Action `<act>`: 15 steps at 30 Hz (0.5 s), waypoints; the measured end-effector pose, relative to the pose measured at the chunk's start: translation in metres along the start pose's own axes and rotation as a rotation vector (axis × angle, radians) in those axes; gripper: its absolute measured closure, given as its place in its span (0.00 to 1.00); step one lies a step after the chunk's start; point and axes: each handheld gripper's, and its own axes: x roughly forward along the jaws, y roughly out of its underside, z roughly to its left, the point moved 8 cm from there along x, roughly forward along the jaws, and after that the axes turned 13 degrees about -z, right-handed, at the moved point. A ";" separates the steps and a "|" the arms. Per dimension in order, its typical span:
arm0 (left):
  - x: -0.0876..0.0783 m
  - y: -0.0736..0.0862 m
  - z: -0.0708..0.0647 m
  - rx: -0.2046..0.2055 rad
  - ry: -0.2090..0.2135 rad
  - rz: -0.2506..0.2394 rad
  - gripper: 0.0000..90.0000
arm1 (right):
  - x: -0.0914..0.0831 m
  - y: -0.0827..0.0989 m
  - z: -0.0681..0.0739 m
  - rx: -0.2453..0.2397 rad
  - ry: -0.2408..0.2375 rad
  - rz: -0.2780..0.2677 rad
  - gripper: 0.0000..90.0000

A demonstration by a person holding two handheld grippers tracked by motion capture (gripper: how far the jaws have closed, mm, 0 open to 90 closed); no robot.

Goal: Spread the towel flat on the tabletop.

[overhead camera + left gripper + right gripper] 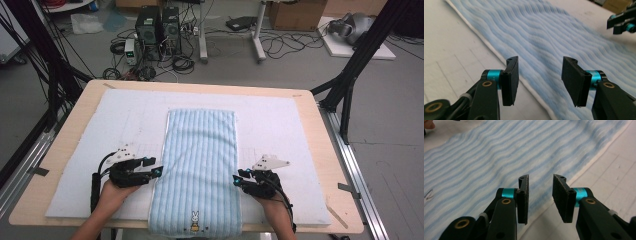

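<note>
Beside the striped towel (200, 165) (both edges), left gripper (159, 172) and right gripper (235, 179) fingers released.

Layout. A mat (280, 120) covers most of the bench (325, 150). A towel (200, 165) lies lengthwise on the mat's middle, running from mid-bench to the near edge, which its near end overhangs. The left gripper (156, 167) sits just beside the towel's left edge, toward the near left corner; the right gripper (236, 178) sits at the towel's right edge, toward the near right corner. Behind the bench, computer towers (159, 27) stand on the floor (300, 70).
</note>
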 end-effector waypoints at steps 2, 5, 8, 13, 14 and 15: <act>0.004 -0.005 0.007 0.001 -0.010 -0.010 0.54 | 0.007 -0.001 -0.001 -0.015 -0.006 0.004 0.76; 0.011 -0.012 0.017 0.000 -0.026 -0.025 0.55 | 0.019 0.004 0.003 -0.045 -0.022 0.049 0.79; 0.015 -0.020 0.025 0.001 -0.047 -0.056 0.55 | 0.022 0.010 0.006 -0.088 -0.022 0.090 0.82; 0.013 -0.033 0.033 0.008 -0.067 -0.105 0.52 | 0.013 0.011 0.006 -0.135 -0.024 0.119 0.81; 0.013 -0.035 0.034 0.001 -0.073 -0.115 0.49 | 0.011 0.009 0.005 -0.135 -0.022 0.105 0.80; 0.013 -0.036 0.035 -0.005 -0.079 -0.124 0.46 | 0.009 0.005 0.003 -0.123 -0.019 0.076 0.78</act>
